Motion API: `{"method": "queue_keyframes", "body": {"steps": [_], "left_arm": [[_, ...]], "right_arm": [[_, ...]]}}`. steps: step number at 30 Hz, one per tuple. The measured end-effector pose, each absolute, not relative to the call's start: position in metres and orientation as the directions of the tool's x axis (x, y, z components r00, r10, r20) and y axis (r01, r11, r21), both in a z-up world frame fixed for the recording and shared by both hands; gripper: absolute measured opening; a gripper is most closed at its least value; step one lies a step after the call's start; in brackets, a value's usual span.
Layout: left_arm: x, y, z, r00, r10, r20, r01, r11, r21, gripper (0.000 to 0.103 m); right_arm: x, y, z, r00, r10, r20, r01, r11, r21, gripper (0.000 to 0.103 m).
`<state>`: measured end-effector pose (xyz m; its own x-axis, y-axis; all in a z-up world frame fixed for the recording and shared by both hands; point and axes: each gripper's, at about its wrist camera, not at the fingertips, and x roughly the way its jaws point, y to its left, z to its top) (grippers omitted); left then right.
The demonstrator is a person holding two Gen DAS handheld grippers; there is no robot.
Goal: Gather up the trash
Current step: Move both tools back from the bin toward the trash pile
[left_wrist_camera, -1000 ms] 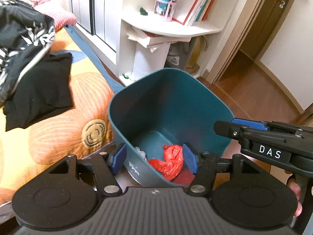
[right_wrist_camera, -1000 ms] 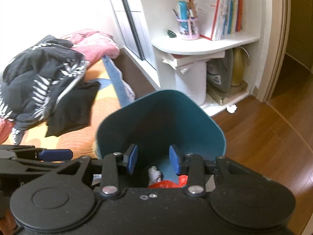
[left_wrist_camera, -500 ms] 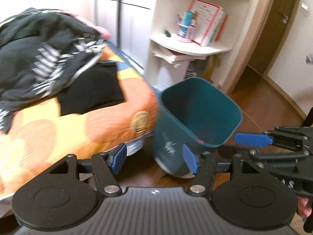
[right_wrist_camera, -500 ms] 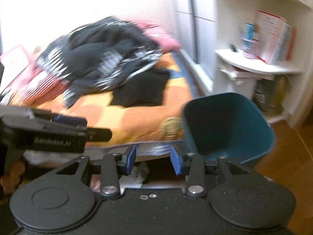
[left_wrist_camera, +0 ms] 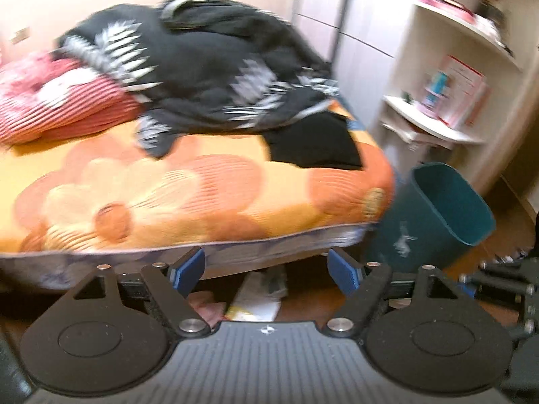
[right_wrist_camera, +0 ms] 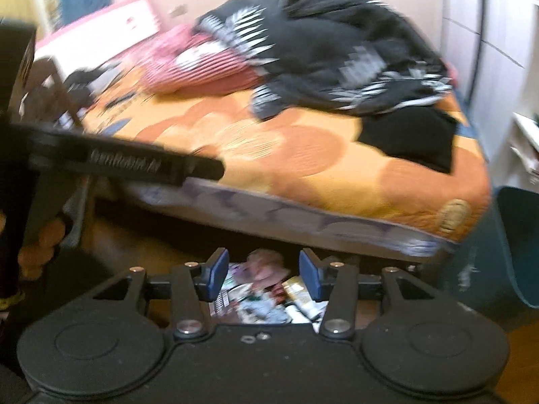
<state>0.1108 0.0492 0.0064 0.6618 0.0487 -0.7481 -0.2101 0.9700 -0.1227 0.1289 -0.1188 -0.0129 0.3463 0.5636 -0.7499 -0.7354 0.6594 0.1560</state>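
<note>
Both hands have swung away from the dark teal plastic bin (left_wrist_camera: pixel 434 215) on the right, and the left gripper (left_wrist_camera: pixel 267 269) and right gripper (right_wrist_camera: pixel 259 274), just opened and empty, face the pile of paper trash (right_wrist_camera: pixel 262 289) on the floor near the bed (right_wrist_camera: pixel 303 155).

A black patterned garment (left_wrist_camera: pixel 209 67) lies heaped on the orange bedspread (left_wrist_camera: pixel 188 195), beside what looks like a red striped pillow (left_wrist_camera: pixel 57 97).

We see warm, even indoor light with a yellowish cast in both views. Motion blur smears the bedspread (left_wrist_camera: pixel 188 198), the dark clothes (right_wrist_camera: pixel 340 54) and the shelf (left_wrist_camera: pixel 434 124); the black tool bodies in the foreground stay sharp. Fisheye bending curves the edges and darkens the corners. Deep shadow lies under the bed's near edge.
</note>
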Motion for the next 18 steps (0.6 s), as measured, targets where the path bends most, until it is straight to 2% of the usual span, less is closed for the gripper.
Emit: {"method": "queue_keyframes", "body": {"steps": [9,14,18], "left_arm": [[0.056,0.109,0.004,0.669,0.173,-0.723,-0.356,0.928,-0.108,0.084],[0.04,0.132,-0.002,0.667,0.208,-0.716,-0.417,0.9,-0.126,0.098],[0.035,0.15,-0.009,0.656,0.21,-0.725,-0.452,0.878,-0.155,0.098]], "right_arm": [[0.076,-0.048,-0.025,0.245,0.578,-0.779,-0.829,0.541,0.141,0.05],[0.058,-0.018,-0.031,0.197,0.559,-0.806,-0.87,0.478,0.119,0.051],[0.05,-0.005,-0.038,0.183,0.55,-0.815,-0.882,0.458,0.112,0.051]]}}
